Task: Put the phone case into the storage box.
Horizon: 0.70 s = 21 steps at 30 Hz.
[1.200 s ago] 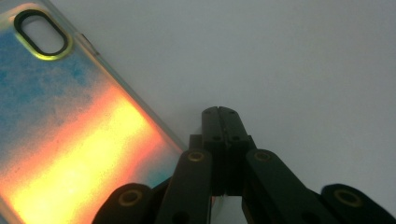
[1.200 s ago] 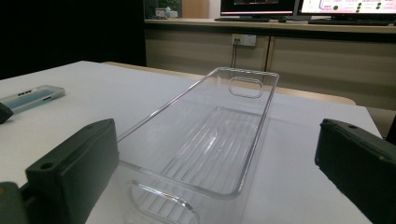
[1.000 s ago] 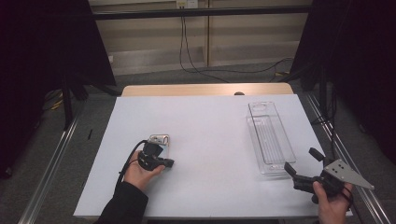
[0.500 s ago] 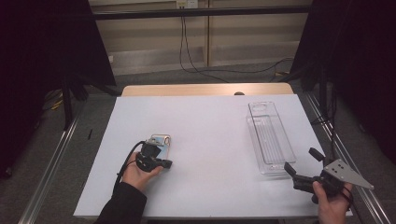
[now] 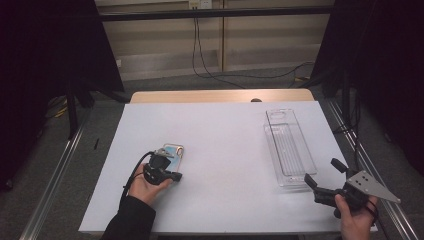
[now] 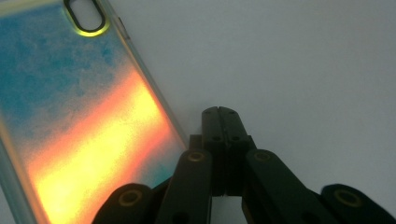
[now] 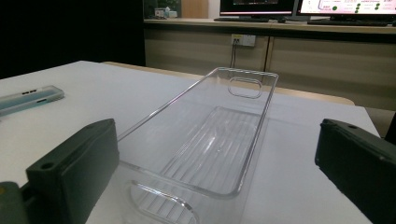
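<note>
A phone case (image 6: 79, 116) with a blue-to-orange gradient lies flat on the white table (image 5: 225, 150). In the high view the phone case (image 5: 173, 151) is at the table's left. My left gripper (image 6: 218, 113) is shut with nothing between its jaws. Its tips rest close to the table, just beside the case's long edge. From above, the left gripper (image 5: 166, 161) sits at the near end of the case. My right gripper (image 5: 324, 172) is open and empty at the near right. It faces the short near end of a clear plastic tray (image 7: 219, 140).
The clear tray (image 5: 289, 147) lies lengthwise at the table's right and holds nothing. A wooden strip (image 5: 220, 96) runs along the far table edge. Metal rails (image 5: 60, 170) flank both sides. Cables (image 5: 210, 65) hang by the back wall.
</note>
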Tool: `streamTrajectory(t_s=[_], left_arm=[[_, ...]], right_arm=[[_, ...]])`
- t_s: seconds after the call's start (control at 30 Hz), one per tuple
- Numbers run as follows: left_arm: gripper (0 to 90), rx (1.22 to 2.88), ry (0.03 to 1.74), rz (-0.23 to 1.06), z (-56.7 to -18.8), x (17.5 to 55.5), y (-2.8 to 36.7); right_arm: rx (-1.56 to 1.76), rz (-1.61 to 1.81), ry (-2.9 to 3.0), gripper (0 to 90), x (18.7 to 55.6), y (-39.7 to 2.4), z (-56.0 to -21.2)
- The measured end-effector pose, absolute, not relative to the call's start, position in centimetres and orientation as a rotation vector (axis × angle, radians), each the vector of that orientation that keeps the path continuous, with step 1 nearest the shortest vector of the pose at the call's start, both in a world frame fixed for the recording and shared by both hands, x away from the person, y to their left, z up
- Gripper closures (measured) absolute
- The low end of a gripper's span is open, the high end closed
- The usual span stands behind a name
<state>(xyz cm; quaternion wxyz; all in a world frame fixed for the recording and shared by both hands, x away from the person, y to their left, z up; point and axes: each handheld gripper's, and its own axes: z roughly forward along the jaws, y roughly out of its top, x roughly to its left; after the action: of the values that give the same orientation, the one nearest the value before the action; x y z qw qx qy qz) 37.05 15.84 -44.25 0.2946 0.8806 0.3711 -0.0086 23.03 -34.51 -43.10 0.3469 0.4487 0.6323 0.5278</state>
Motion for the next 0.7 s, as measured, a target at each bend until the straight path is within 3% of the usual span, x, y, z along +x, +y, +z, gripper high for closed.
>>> streamTrajectory(t_s=[0.7], left_arm=[[90.0,2.353,0.994,-0.009,-44.1,36.6,17.3]], right_arm=[[1.159,1.366,1.641,0.0,23.0,-34.6,-43.1]])
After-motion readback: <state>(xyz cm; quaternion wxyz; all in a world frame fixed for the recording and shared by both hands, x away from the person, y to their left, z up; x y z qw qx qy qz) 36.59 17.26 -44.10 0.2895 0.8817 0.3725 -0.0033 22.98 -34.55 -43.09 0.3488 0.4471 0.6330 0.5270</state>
